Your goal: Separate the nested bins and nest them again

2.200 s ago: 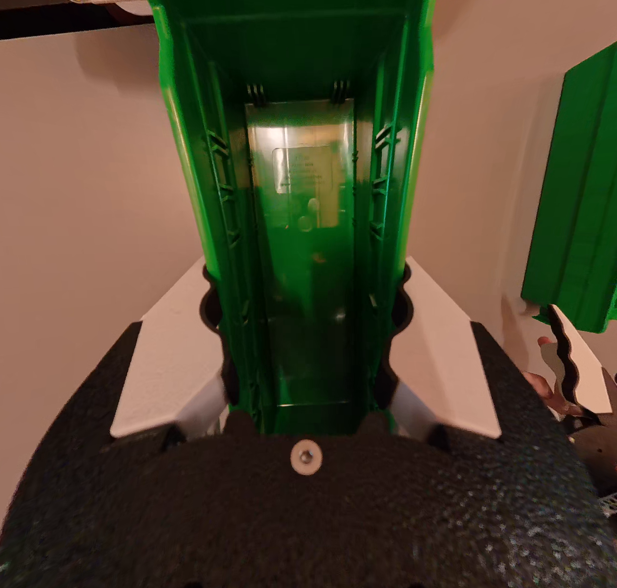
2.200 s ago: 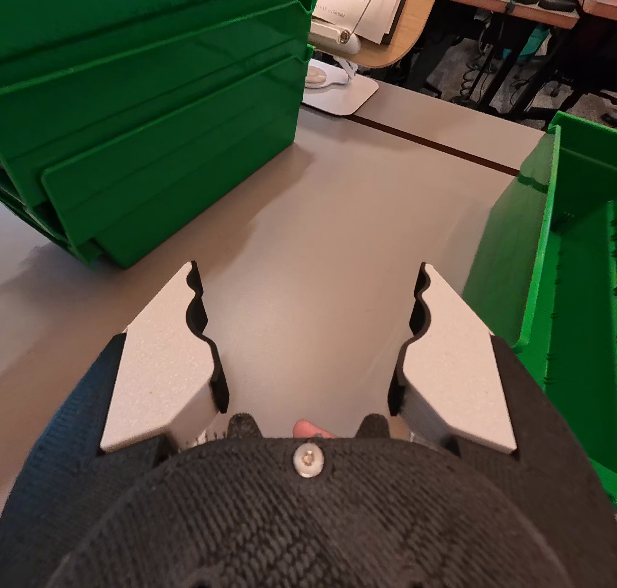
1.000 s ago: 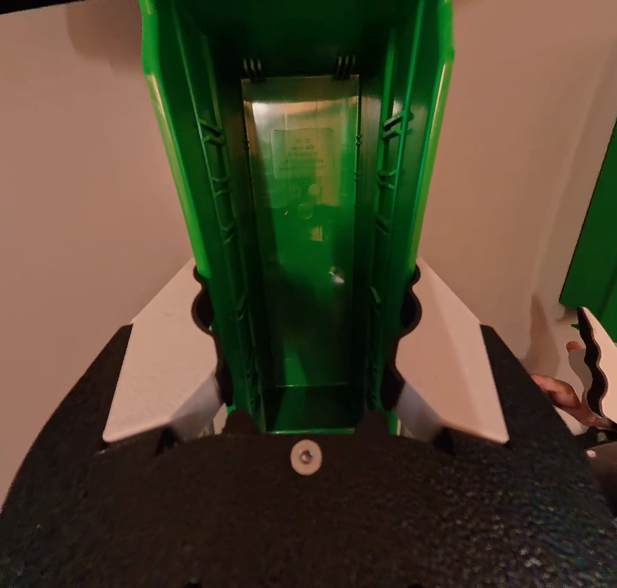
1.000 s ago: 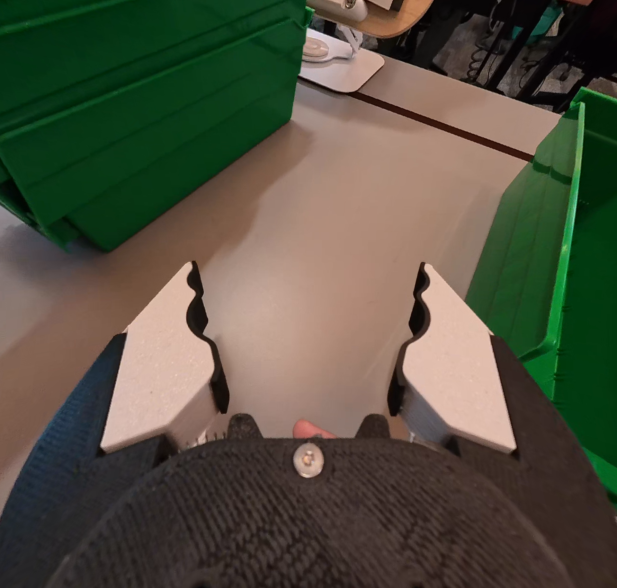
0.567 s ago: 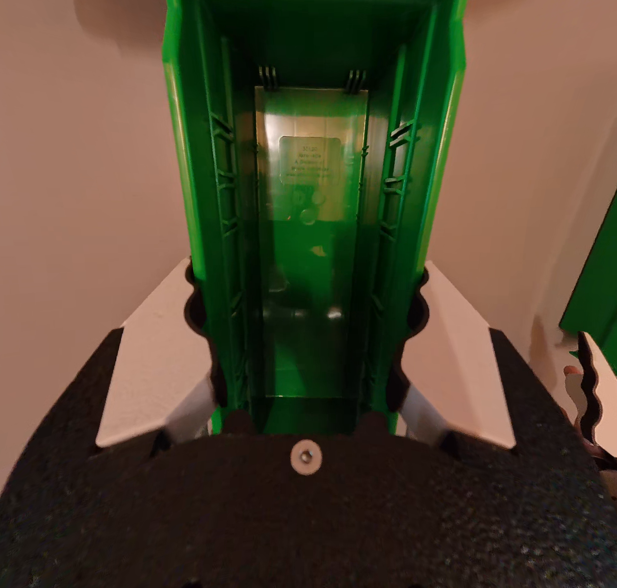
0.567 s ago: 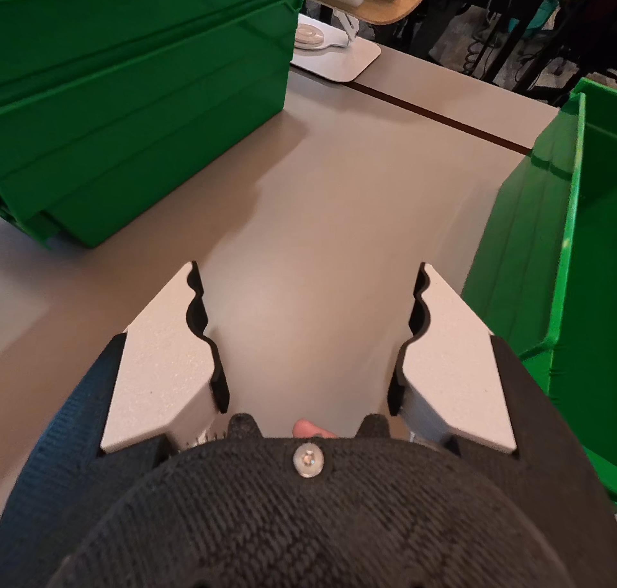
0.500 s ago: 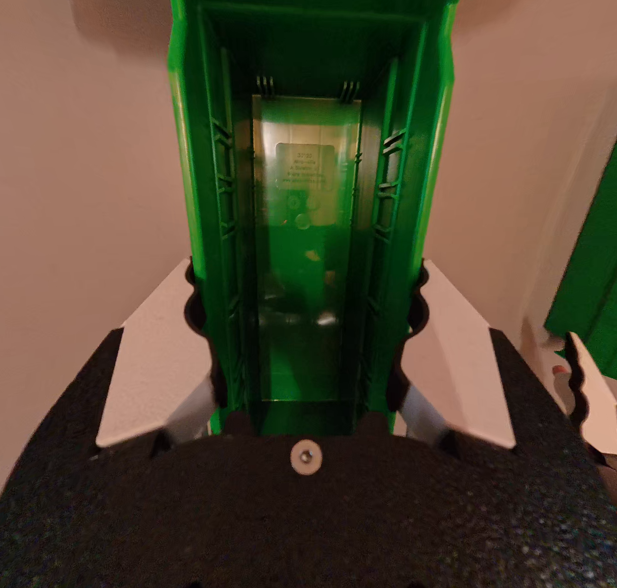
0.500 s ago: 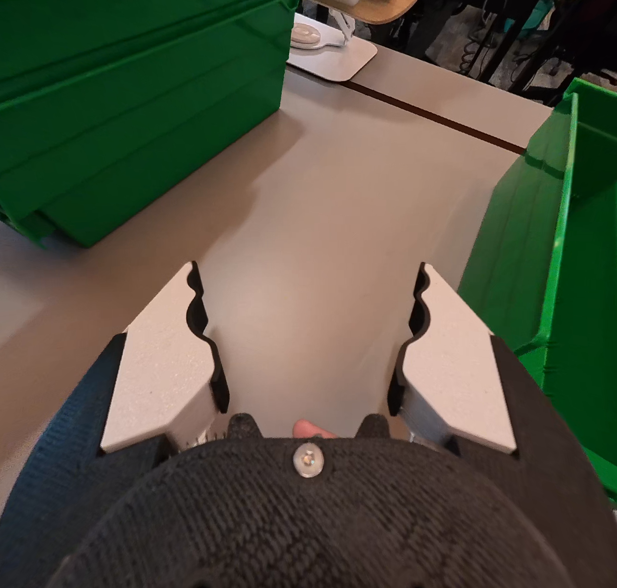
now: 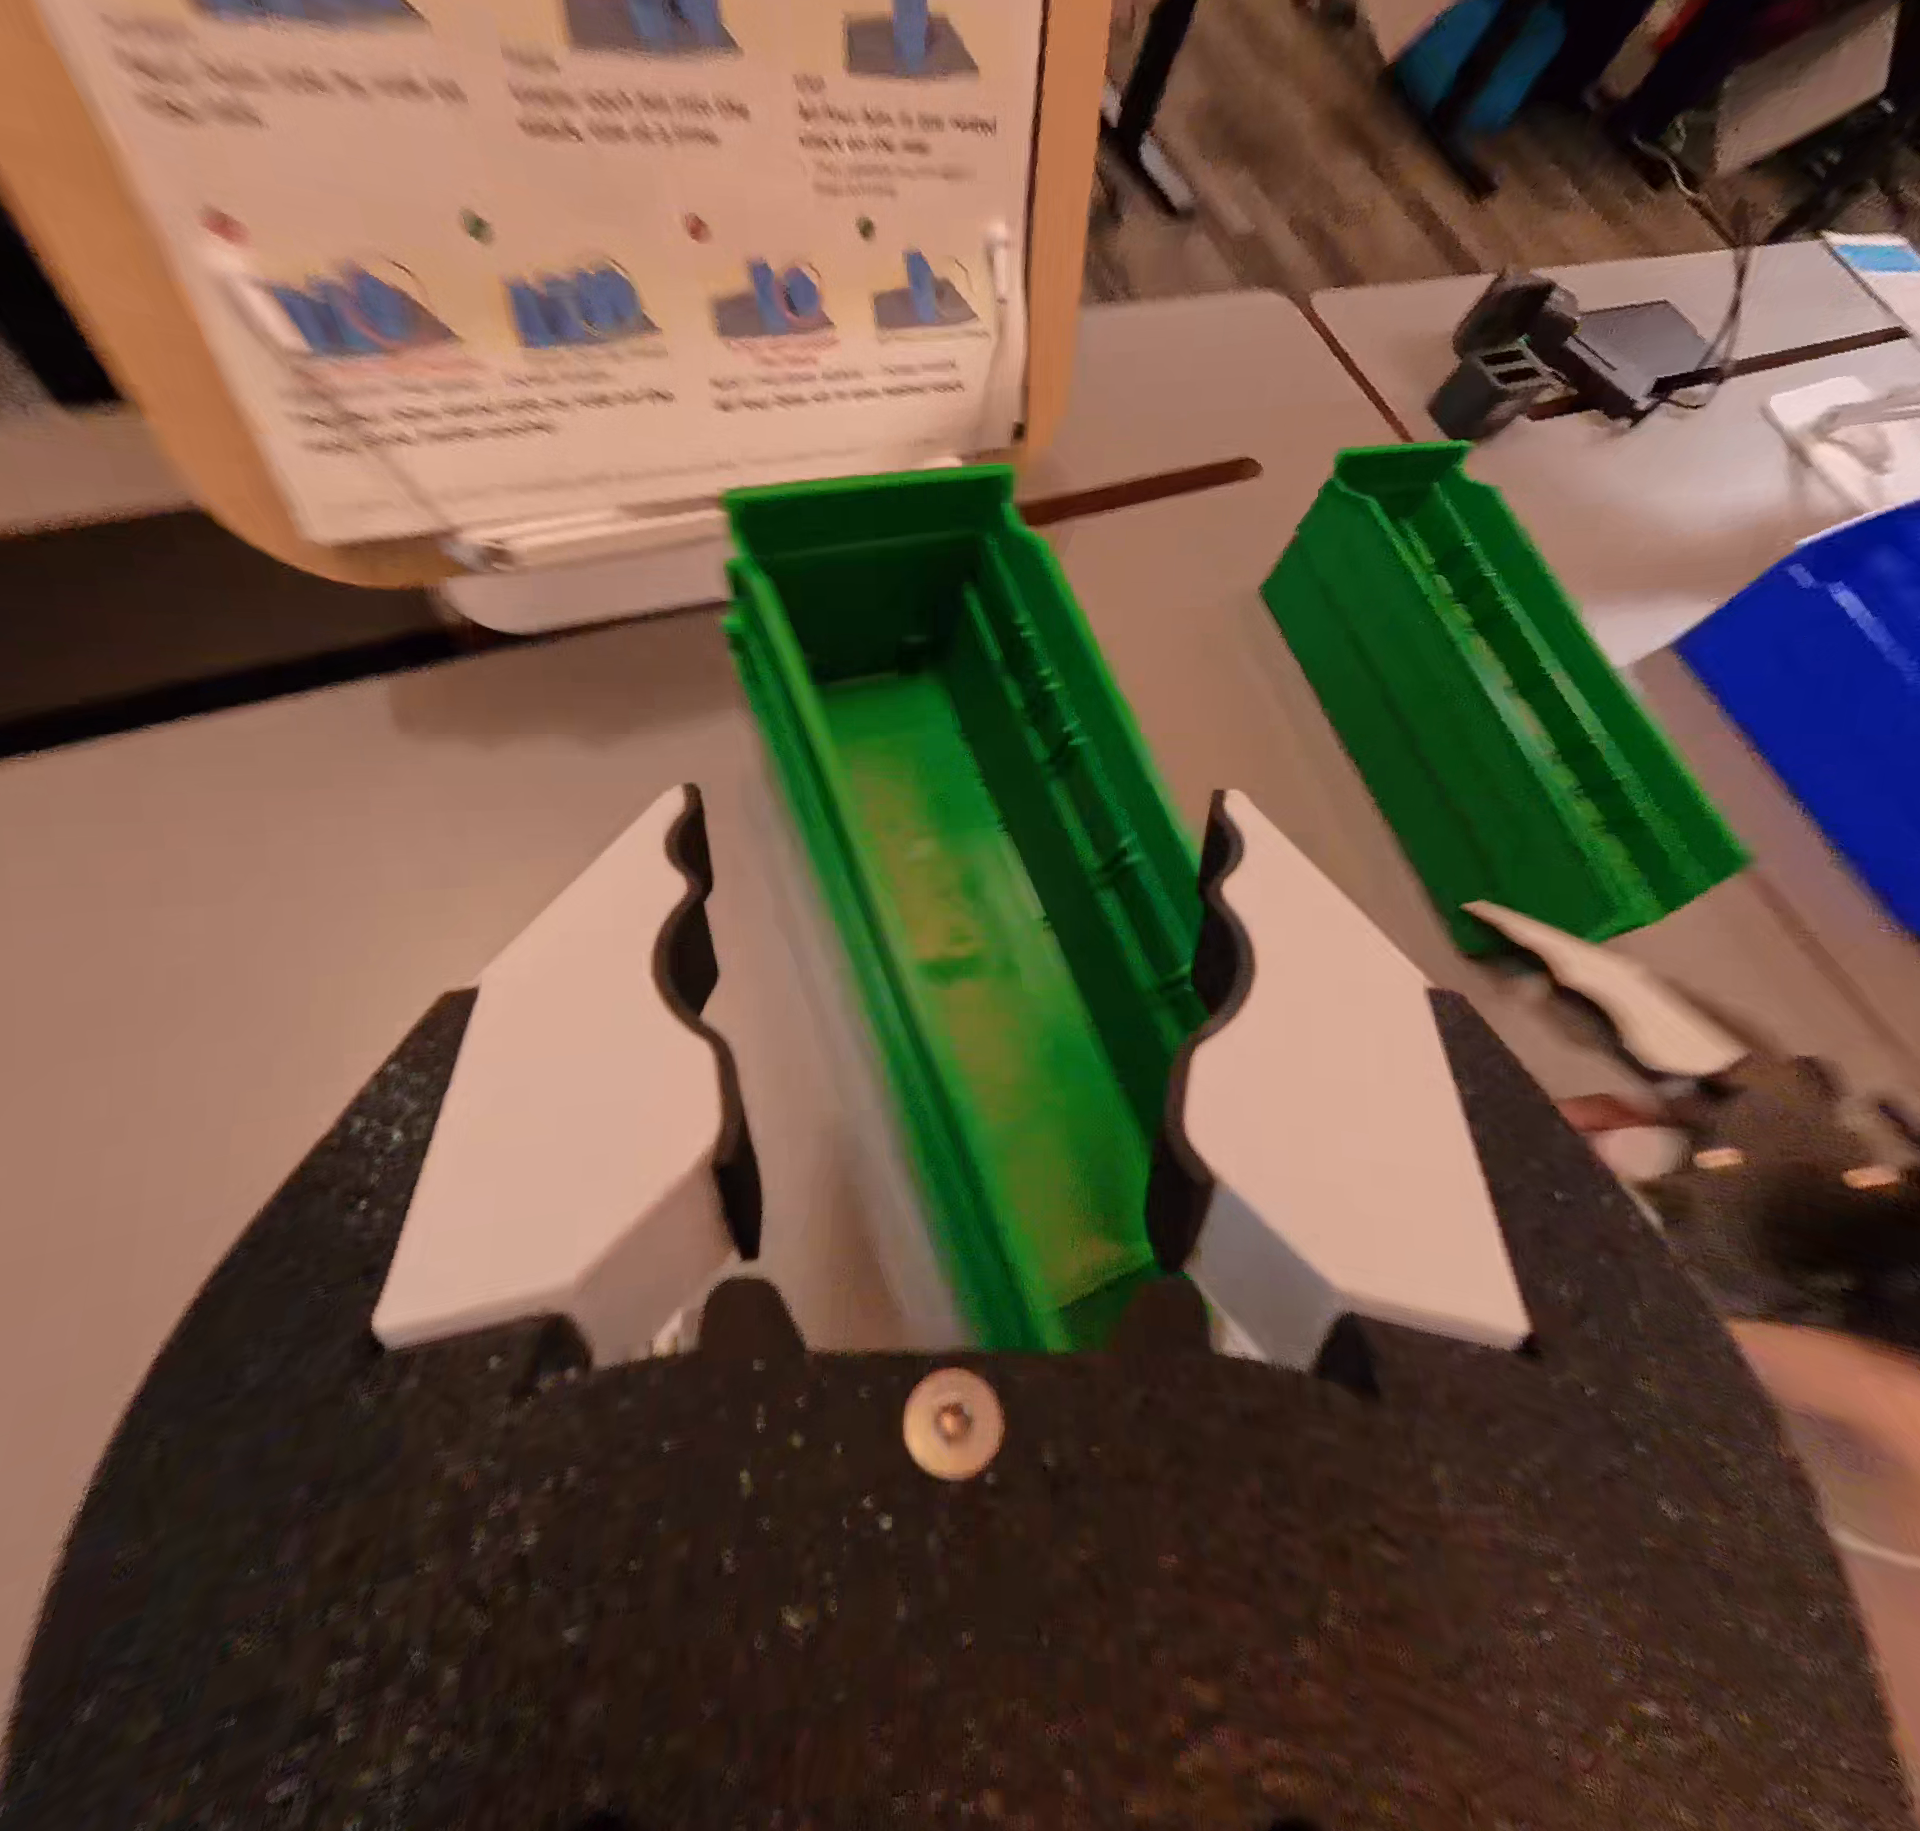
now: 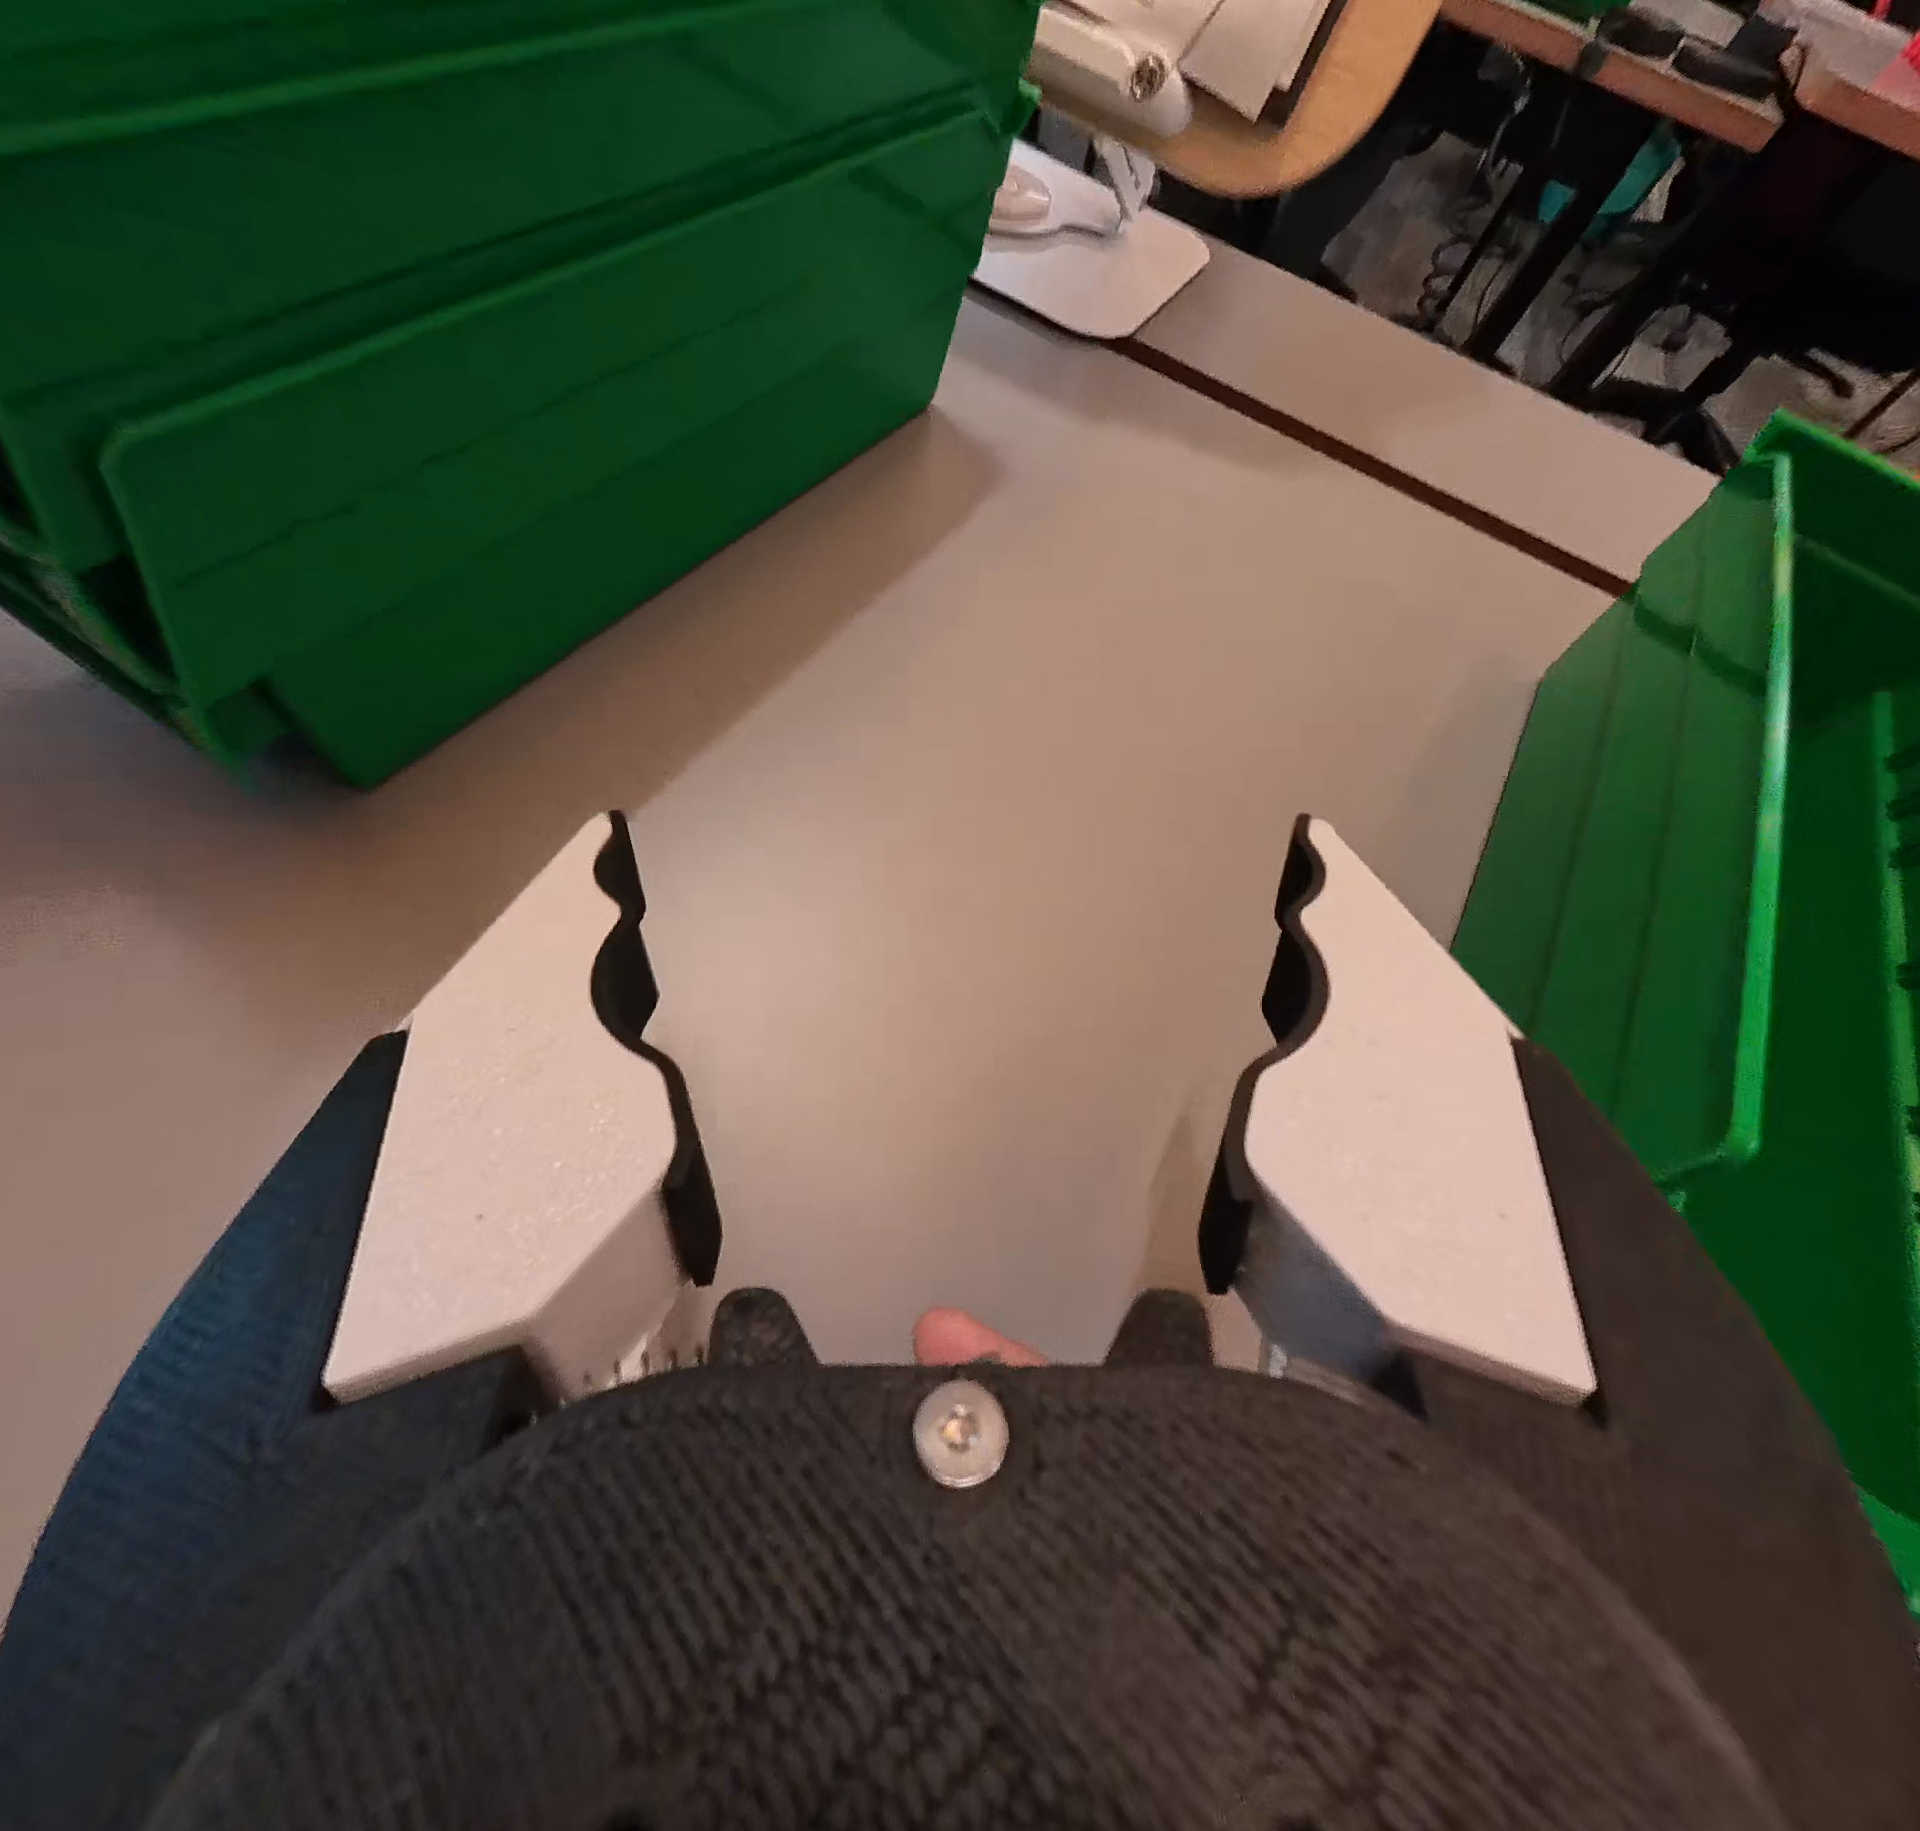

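In the left wrist view a stack of nested green bins (image 9: 935, 846) lies lengthwise on the grey table (image 9: 312, 898), open side up. My left gripper (image 9: 956, 815) has its jaws apart around the near end of the stack. The right finger is against the bin wall and the left finger stands clear of it. A single green bin (image 9: 1496, 701) lies to the right. My right gripper (image 10: 956, 836) is open and empty over bare table, between the side of the stack (image 10: 520, 327) and the single bin (image 10: 1714, 846). It also shows at the right edge of the left wrist view (image 9: 1590, 992).
A wooden board with an instruction sheet (image 9: 582, 223) stands behind the stack on a white base (image 10: 1091, 275). A blue bin (image 9: 1829, 701) is at the far right. Dark devices with cables (image 9: 1558, 347) lie on the adjoining table. A dark seam (image 10: 1351, 451) crosses the table.
The left view has swung from looking straight into the gripped bin to looking across the table. The bin now lies between looser jaws, off the left finger. The right gripper shifted slightly.
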